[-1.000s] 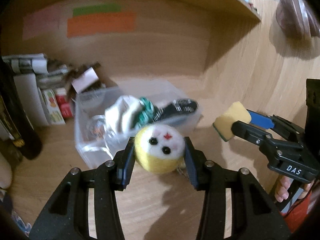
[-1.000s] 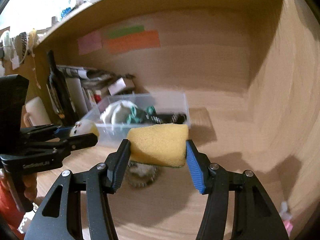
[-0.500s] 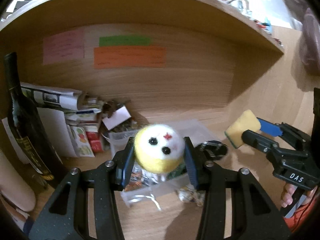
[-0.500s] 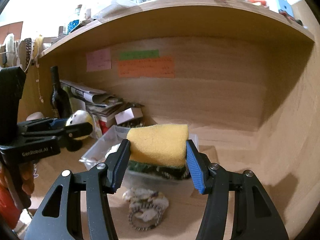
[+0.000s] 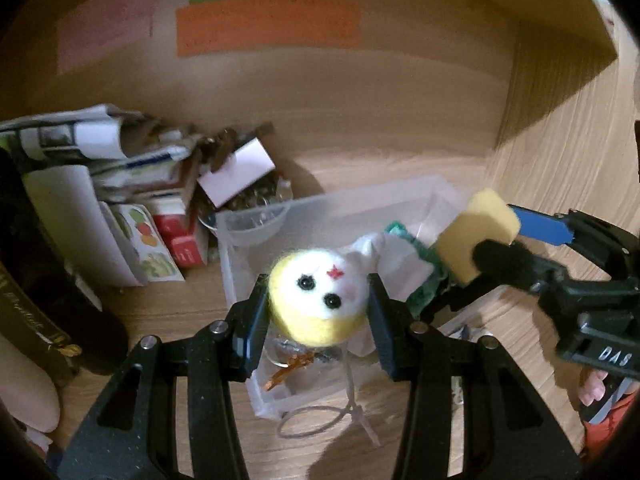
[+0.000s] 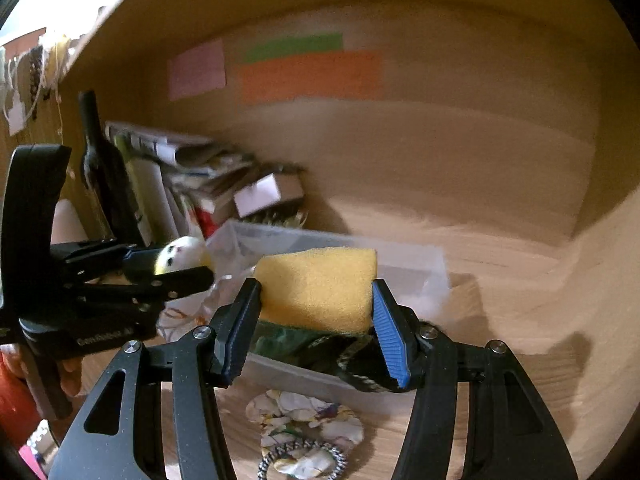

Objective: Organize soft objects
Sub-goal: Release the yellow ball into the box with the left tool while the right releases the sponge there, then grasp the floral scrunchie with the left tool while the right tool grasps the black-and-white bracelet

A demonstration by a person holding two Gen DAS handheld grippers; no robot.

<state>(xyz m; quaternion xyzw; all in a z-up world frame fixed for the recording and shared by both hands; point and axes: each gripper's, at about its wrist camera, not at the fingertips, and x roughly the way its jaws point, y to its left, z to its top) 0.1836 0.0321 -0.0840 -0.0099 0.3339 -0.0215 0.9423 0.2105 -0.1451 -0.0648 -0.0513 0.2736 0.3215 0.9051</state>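
Observation:
My left gripper (image 5: 318, 304) is shut on a yellow-and-white felt ball with a face (image 5: 318, 300) and holds it above the near end of a clear plastic bin (image 5: 240, 224). My right gripper (image 6: 316, 292) is shut on a yellow sponge (image 6: 316, 286) and holds it over the same bin (image 6: 436, 272). The bin holds white cloth (image 5: 394, 256), a green item (image 5: 428, 284) and a dark patterned item (image 6: 360, 364). The right gripper with the sponge (image 5: 476, 236) shows at the right of the left wrist view. The left gripper with the ball (image 6: 182, 256) shows at the left of the right wrist view.
A floral scrunchie (image 6: 308, 432) and a beaded hair tie (image 6: 300, 460) lie on the wooden desk in front of the bin. A dark bottle (image 6: 102, 168), stacked papers and small boxes (image 5: 132, 184) stand at the left. Coloured notes (image 5: 268, 24) hang on the back wall.
Both grippers have tipped down and moved forward over the bin, each still holding its object. The bin now lies directly under both.

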